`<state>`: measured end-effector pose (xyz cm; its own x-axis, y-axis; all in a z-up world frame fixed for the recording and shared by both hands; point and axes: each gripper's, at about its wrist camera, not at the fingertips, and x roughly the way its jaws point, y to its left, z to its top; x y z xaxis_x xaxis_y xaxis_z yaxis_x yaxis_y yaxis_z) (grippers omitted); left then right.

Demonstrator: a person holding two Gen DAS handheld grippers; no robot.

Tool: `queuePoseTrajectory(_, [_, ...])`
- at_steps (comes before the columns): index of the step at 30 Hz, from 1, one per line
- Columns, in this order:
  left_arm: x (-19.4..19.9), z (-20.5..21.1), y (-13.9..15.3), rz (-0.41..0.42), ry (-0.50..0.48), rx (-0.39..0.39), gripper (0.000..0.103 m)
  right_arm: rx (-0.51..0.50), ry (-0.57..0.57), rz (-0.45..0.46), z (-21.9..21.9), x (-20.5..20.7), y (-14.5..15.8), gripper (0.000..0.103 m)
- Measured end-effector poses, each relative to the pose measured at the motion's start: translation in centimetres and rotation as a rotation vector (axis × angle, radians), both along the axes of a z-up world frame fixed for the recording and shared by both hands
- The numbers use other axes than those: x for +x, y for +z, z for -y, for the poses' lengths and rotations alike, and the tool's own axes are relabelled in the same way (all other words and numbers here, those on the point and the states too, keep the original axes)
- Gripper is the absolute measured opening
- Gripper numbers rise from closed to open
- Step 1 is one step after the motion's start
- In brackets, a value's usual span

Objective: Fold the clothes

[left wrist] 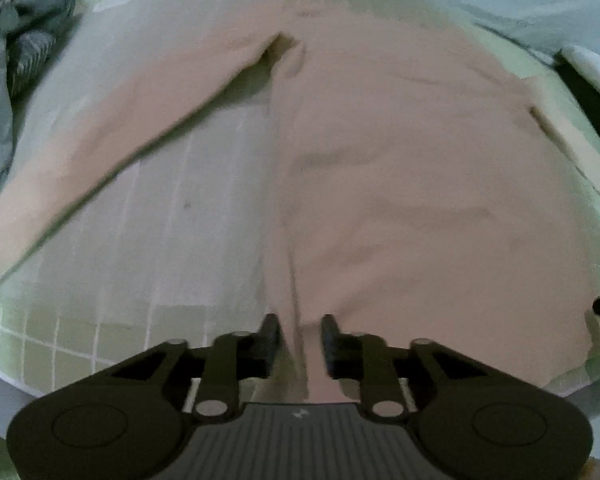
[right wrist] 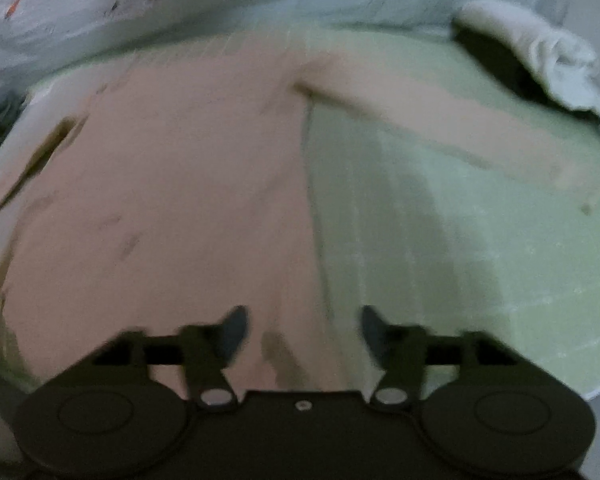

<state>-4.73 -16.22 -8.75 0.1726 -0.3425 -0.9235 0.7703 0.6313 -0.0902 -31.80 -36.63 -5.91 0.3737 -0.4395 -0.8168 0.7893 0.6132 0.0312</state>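
A pale pink long-sleeved garment [left wrist: 400,168] lies spread flat on a green checked cloth [left wrist: 60,344], one sleeve running out to the left. In the right wrist view the same garment [right wrist: 172,200] fills the left half, its other sleeve [right wrist: 440,120] reaching to the right. My left gripper [left wrist: 300,332] is open, its fingers either side of the garment's near left hem edge. My right gripper [right wrist: 304,328] is open wide over the near right hem corner; the view is blurred.
A heap of grey and striped clothes [left wrist: 24,48] lies at the far left. A white crumpled cloth [right wrist: 548,60] over something dark sits at the far right. A pale sheet [right wrist: 180,4] runs along the back. The table's near edge [left wrist: 4,380] is close.
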Motion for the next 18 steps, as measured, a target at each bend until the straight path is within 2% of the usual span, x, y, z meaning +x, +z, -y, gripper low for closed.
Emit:
queuePoseTrajectory(3, [0.0, -0.2, 1.0, 0.038, 0.014, -0.027, 0.04, -0.022, -0.043, 0.015, 1.2, 0.4, -0.2, 0.093])
queuePoseTrajectory(4, [0.1, -0.3, 1.3, 0.051, 0.023, -0.032, 0.043, -0.024, -0.053, 0.019, 1.5, 0.5, -0.4, 0.095])
queuePoseTrajectory(10, [0.7, 0.3, 2.5, 0.082, 0.102, -0.053, 0.048, -0.048, -0.105, 0.03, 4.4, 0.2, -0.8, 0.097])
queuePoseTrajectory(11, [0.7, 0.4, 2.6, 0.083, 0.116, -0.062, 0.049, -0.046, -0.127, 0.04, 5.3, -0.5, -0.8, 0.101])
queuePoseTrajectory(18, [-0.6, 2.3, 3.2, 0.107, 0.187, -0.085, 0.052, -0.089, -0.327, 0.049, 13.4, -6.4, -1.5, 0.101])
